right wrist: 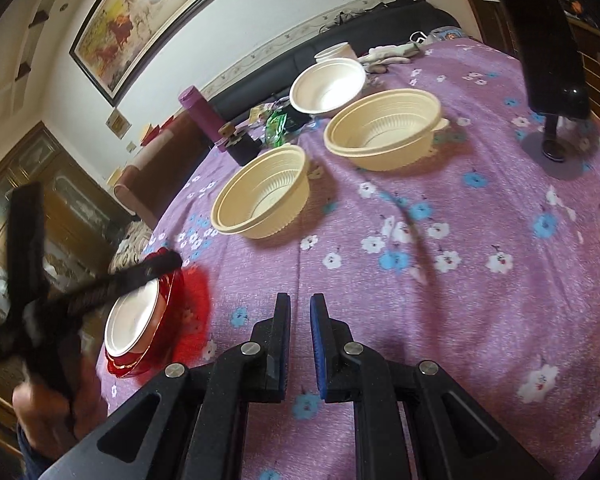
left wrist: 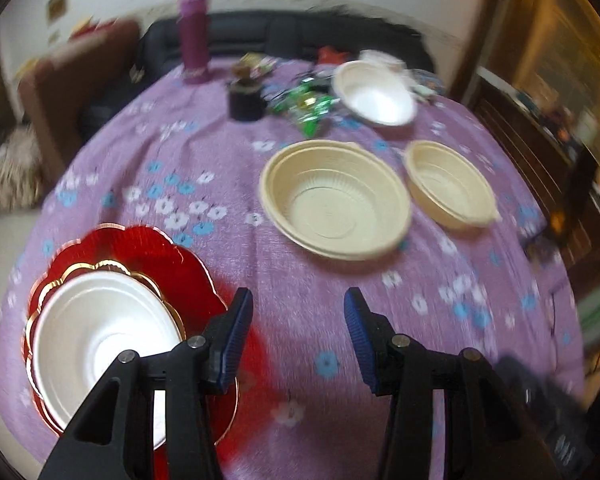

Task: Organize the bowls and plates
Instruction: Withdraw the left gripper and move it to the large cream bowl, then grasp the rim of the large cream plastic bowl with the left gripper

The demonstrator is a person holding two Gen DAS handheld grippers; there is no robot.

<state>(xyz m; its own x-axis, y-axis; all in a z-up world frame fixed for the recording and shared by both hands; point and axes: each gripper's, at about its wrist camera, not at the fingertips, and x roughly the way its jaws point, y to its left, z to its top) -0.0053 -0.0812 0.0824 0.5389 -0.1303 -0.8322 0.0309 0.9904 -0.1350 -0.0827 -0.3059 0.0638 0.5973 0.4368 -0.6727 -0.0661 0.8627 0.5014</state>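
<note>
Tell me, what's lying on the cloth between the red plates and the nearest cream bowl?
Nothing: between the red plates and the cream bowl, the left wrist view shows only bare flowered tablecloth.

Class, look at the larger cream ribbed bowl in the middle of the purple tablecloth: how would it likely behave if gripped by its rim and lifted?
The cream ribbed bowl looks like thin disposable plastic, so probably light. Its thin rim may flex under the jaws. A doubled rim suggests two nested bowls that might separate when lifted.
</note>
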